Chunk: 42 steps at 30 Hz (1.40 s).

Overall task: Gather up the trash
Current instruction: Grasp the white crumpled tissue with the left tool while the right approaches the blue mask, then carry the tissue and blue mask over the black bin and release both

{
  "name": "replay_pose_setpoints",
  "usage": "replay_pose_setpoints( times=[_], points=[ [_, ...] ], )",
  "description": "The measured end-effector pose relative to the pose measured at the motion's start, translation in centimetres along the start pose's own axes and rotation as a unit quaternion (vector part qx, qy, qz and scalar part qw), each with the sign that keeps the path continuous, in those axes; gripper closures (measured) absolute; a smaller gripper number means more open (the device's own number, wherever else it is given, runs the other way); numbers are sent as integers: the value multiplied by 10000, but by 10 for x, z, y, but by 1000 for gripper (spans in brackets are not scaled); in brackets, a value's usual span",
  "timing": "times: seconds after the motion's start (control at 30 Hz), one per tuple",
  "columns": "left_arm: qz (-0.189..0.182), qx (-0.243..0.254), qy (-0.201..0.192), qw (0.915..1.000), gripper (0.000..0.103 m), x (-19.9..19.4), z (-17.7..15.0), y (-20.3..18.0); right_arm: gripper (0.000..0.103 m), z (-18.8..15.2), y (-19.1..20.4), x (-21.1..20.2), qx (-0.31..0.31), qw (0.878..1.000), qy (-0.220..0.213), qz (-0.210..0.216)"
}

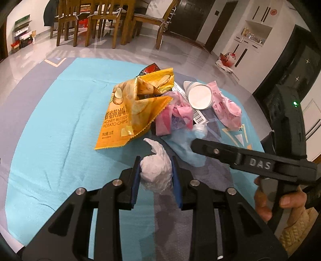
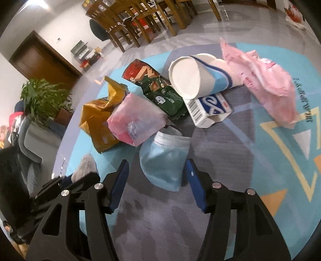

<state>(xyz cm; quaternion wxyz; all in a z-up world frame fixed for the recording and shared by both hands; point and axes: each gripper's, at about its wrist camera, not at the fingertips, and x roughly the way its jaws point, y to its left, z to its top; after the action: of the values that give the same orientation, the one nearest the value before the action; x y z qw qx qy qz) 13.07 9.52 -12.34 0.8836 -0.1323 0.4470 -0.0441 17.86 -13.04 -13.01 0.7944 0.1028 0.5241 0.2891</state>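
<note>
A pile of trash lies on a round teal and grey rug (image 1: 50, 124). My left gripper (image 1: 155, 170) is shut on a crumpled white tissue (image 1: 156, 170). Behind it lie a yellow chip bag (image 1: 130, 108), a pink wrapper (image 1: 172, 118), a blue face mask (image 1: 184, 144), a paper cup (image 1: 200, 96) and a pink bag (image 1: 226, 108). My right gripper (image 2: 156, 170) is open, its pads on either side of the blue face mask (image 2: 164, 160). Beyond it lie a pink wrapper (image 2: 136, 120), the yellow bag (image 2: 98, 118), a green bag (image 2: 158, 88), the paper cup (image 2: 196, 78), a small carton (image 2: 208, 110) and the pink bag (image 2: 266, 88).
Wooden chairs and a dining table (image 1: 96, 18) stand beyond the rug on a shiny tile floor. A potted plant (image 2: 44, 98) and a grey seat (image 2: 30, 140) are to the left in the right wrist view. The right gripper's body (image 1: 252, 160) shows at the right in the left wrist view.
</note>
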Motion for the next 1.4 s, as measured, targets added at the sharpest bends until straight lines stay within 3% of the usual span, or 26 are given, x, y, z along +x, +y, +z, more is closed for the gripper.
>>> replay_pose_setpoints(
  times=[0.13,0.17,0.2,0.23,0.3,0.57,0.87,1.1,1.4],
  points=[
    [12,-10,33,10000,73,-2,-1,2,47,0,4,8,-127,9997,7,-223],
    [18,-13,41,10000,73,-2,-1,3,56,-1,5,10,-199,9992,49,-349],
    [12,-27,65,10000,73,-1,0,4,76,-3,6,13,-281,9984,92,-480],
    [7,-39,78,10000,73,0,0,4,86,-5,7,14,-320,9980,125,-525],
    [10,-43,92,9999,73,0,0,3,95,-8,8,11,-406,9971,113,-638],
    [-46,173,118,9998,73,4,-2,-12,96,-22,-21,-33,-81,9969,-123,-773],
    [-312,582,214,9976,73,0,-9,-43,96,-52,-65,-110,394,9932,-815,-734],
    [-388,1088,137,9932,73,-7,-8,-96,96,-60,-79,-150,703,9861,-1358,-656],
    [-450,1800,-62,9826,73,-12,5,-188,96,-69,-113,-197,1119,9681,-2090,-806]
  ],
)
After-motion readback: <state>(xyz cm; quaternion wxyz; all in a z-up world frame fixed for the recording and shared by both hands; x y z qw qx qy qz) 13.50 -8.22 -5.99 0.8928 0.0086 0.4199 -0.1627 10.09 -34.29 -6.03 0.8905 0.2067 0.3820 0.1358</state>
